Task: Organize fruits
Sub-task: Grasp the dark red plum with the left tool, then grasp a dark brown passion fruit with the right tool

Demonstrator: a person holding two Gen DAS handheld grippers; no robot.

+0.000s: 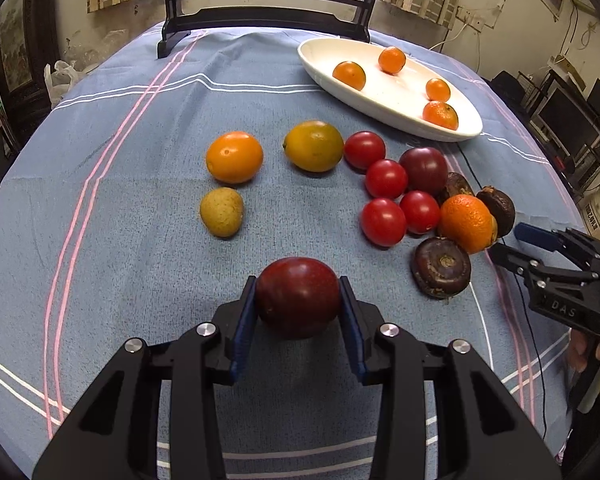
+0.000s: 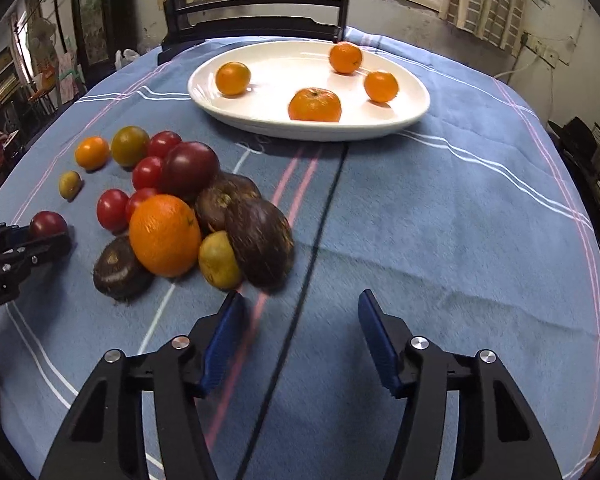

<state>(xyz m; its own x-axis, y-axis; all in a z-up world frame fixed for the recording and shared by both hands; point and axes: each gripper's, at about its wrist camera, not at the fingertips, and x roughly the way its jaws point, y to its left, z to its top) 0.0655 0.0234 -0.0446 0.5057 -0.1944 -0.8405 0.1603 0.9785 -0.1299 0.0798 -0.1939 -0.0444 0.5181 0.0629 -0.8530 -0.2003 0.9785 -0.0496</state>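
Observation:
My left gripper (image 1: 299,300) is shut on a dark red plum (image 1: 298,303), low over the blue tablecloth; it also shows in the right wrist view (image 2: 47,225). My right gripper (image 2: 300,312) is open and empty, just right of a pile of fruit: a large orange (image 2: 165,235), several red tomatoes (image 2: 112,210), a second dark plum (image 2: 190,169) and brown water chestnuts (image 2: 259,248). The right gripper also shows in the left wrist view (image 1: 516,246). A white oval dish (image 2: 404,120) at the back holds several small oranges (image 2: 314,105).
Two yellow-orange citrus fruits (image 1: 234,157) and a small tan fruit (image 1: 221,212) lie left of the pile. A thin black cable (image 2: 320,224) runs across the cloth. A dark wooden stand (image 1: 268,4) is at the table's far edge. Cluttered shelves stand beyond the table.

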